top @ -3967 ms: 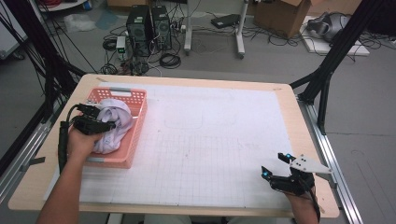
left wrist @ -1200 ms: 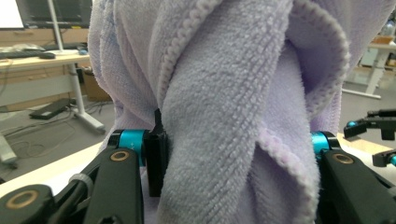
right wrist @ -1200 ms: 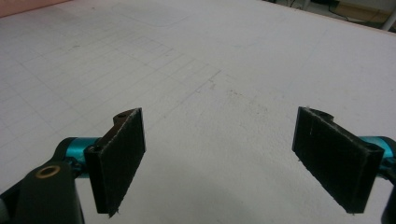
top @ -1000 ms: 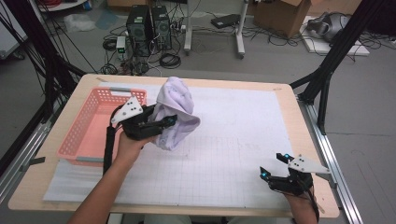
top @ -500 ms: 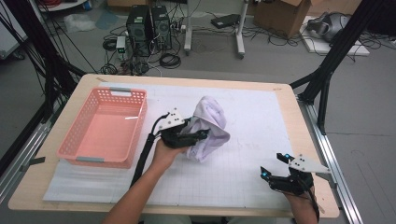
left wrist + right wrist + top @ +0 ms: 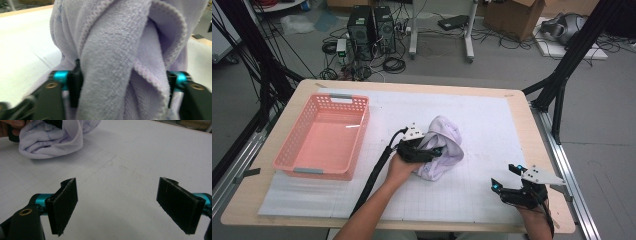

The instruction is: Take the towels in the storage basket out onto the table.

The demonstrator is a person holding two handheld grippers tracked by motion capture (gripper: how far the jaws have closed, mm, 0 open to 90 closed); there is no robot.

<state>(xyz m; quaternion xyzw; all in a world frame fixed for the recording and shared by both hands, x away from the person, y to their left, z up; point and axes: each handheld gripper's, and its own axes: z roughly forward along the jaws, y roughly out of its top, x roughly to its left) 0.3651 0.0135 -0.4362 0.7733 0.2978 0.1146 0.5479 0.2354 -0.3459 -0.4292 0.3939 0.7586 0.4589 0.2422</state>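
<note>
From the high view, the left gripper (image 6: 428,150) is down at the bunched lilac towel (image 6: 443,148) mid-table, right of the empty pink basket (image 6: 323,141); the right gripper (image 6: 506,181) sits near the front edge. In the left gripper view its jaws have just been opening, loosened but with towel (image 6: 120,57) between them. The right gripper view shows jaws spread wide over the white grid mat (image 6: 130,170).

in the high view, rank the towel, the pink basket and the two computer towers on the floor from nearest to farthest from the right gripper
From the right gripper, at the table's near right corner:
1. Lavender towel, mid-table, up and to its left.
2. Pink basket, on the table's left side.
3. Computer towers, on the floor beyond the far edge.
</note>
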